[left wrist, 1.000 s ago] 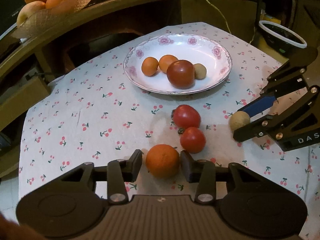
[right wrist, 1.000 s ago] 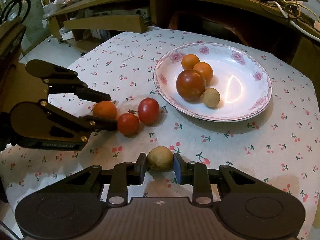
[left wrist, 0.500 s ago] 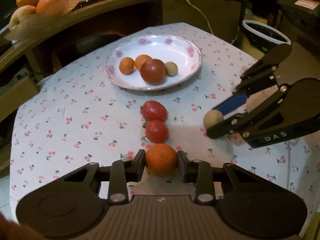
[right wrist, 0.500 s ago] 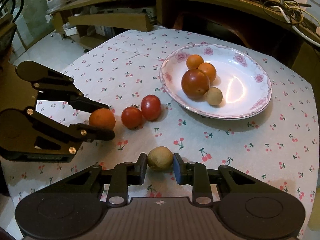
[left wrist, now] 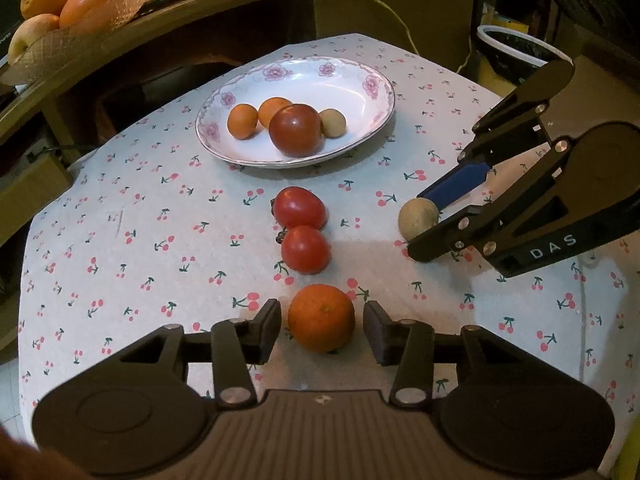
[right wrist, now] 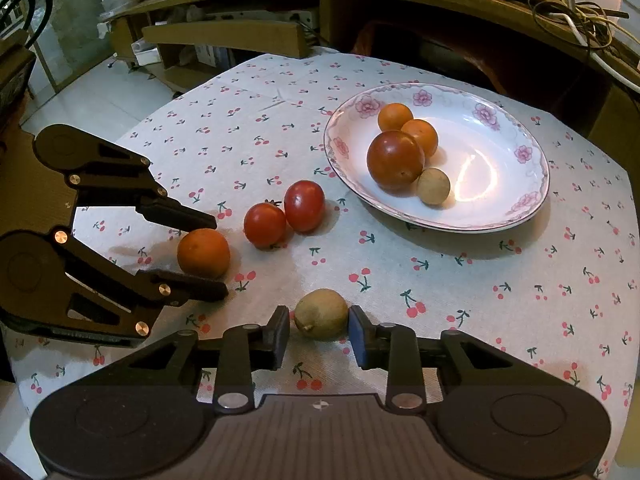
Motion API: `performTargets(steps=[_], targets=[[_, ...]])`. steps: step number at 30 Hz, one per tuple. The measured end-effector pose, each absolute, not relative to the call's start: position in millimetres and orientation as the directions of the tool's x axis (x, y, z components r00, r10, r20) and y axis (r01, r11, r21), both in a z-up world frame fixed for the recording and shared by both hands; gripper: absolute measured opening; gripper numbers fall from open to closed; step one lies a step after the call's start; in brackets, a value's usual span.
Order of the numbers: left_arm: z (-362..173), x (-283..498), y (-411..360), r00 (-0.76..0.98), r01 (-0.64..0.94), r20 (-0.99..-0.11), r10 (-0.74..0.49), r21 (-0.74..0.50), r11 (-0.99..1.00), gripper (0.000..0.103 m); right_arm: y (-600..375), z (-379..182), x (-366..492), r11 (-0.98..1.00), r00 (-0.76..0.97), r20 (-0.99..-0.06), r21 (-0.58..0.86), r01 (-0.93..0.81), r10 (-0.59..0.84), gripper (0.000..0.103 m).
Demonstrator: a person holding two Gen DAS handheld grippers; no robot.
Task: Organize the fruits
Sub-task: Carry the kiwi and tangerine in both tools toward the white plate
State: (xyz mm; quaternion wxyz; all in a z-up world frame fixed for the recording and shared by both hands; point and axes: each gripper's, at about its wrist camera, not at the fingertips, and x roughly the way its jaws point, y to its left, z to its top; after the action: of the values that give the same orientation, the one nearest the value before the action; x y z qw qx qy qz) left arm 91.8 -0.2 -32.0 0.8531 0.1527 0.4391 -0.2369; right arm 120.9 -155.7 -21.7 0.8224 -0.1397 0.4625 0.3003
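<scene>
An orange (left wrist: 321, 318) lies on the cherry-print cloth between the fingers of my left gripper (left wrist: 322, 326), which is open with small gaps on both sides. It also shows in the right wrist view (right wrist: 203, 253). My right gripper (right wrist: 319, 332) is open around a small tan fruit (right wrist: 322, 313), also seen in the left wrist view (left wrist: 418, 217). Two red tomatoes (left wrist: 301, 208) (left wrist: 305, 249) lie in a row toward the floral plate (left wrist: 360, 80). The plate holds a large tomato (left wrist: 295, 129), two small oranges and a tan fruit.
A woven basket (left wrist: 64, 46) with oranges and an apple sits on the wooden shelf at the back left. Cables lie on the shelf top. A black bin with a white rim (left wrist: 516, 50) stands beyond the table's right side.
Both grippers were shut on their fruits half a second ago. Now both have opened, and the orange and the tan fruit rest on the cloth.
</scene>
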Motion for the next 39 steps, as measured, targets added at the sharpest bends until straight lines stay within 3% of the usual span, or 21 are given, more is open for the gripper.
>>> performTargets(steps=[10,15,19,39], targets=[[-32,94,-3,0.492,0.52,-0.834,-0.25,0.051,0.853,0.05,-154,-23,121,0.782,0.398,-0.846,0.036,-0.623,0.356,0.037],[-32,95,-7,0.487,0.518,-0.841,-0.236,0.06,0.853,0.045,-151,-23,121,0.784,0.401,-0.849,0.023,-0.621,0.343,0.037],[-31,98,-12,0.493,0.508,-0.843,-0.214,0.079,0.858,0.039,-148,-22,120,0.79,0.41,-0.856,-0.001,-0.613,0.316,0.029],[-2,131,-25,0.57,0.481,-0.778,-0.264,0.056,0.875,0.039,-161,5,145,0.847,0.5,-0.803,0.011,-0.532,0.325,0.029]])
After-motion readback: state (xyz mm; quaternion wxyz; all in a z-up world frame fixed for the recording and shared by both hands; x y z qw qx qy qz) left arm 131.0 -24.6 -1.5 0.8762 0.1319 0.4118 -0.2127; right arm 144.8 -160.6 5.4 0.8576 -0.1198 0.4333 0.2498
